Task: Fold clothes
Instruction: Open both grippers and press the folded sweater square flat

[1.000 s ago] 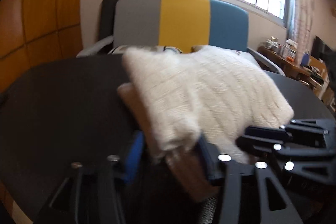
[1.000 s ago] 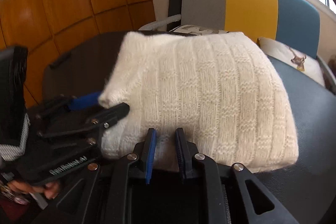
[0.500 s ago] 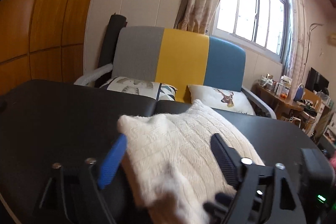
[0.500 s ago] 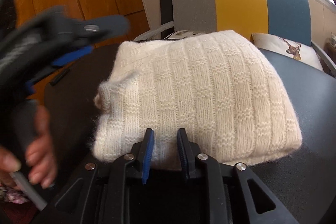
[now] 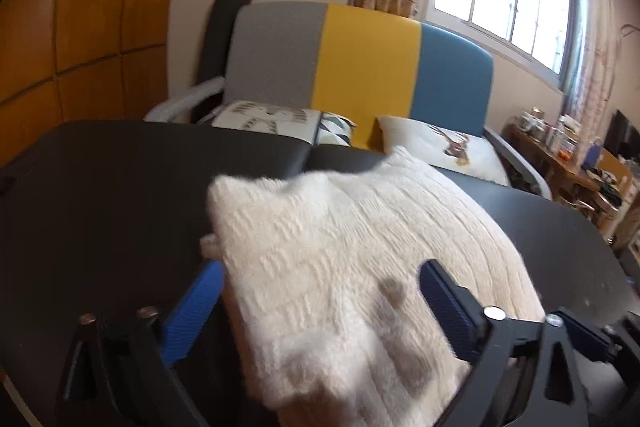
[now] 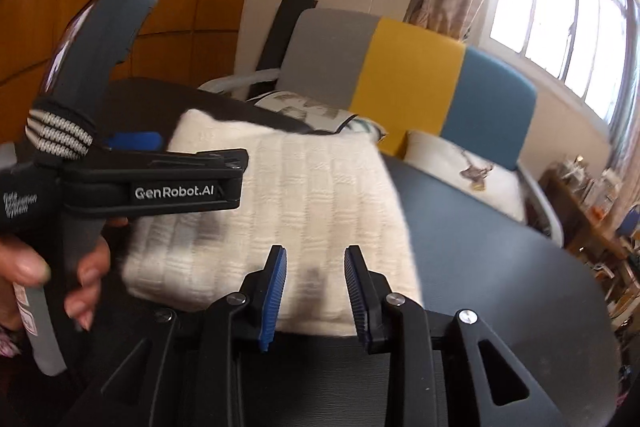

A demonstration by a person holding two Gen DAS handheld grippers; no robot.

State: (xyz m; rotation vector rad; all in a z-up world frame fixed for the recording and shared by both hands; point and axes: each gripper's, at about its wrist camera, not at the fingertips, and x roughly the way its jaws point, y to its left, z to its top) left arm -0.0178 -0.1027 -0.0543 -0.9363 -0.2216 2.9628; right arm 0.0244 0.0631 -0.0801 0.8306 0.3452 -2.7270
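Note:
A folded cream knitted sweater (image 5: pixel 352 267) lies on the black table (image 5: pixel 112 195); it also shows in the right wrist view (image 6: pixel 304 203). My left gripper (image 5: pixel 320 303) is open, its blue pads wide apart on either side of the sweater's near end. My right gripper (image 6: pixel 314 287) is open a little, just above the sweater's near edge, holding nothing. The left gripper's body (image 6: pixel 160 183) shows in the right wrist view, over the sweater's left side, held by a hand.
A grey, yellow and blue sofa (image 5: pixel 360 67) with printed cushions (image 5: pixel 440 147) stands behind the table. Orange wood panels (image 5: pixel 80 27) are at the left. A cluttered wooden sideboard (image 5: pixel 568 155) stands at the right under the window.
My left gripper let go of the sweater's corner and opened wide. My right gripper opened off the near edge and lifted slightly. The sweater lies flat.

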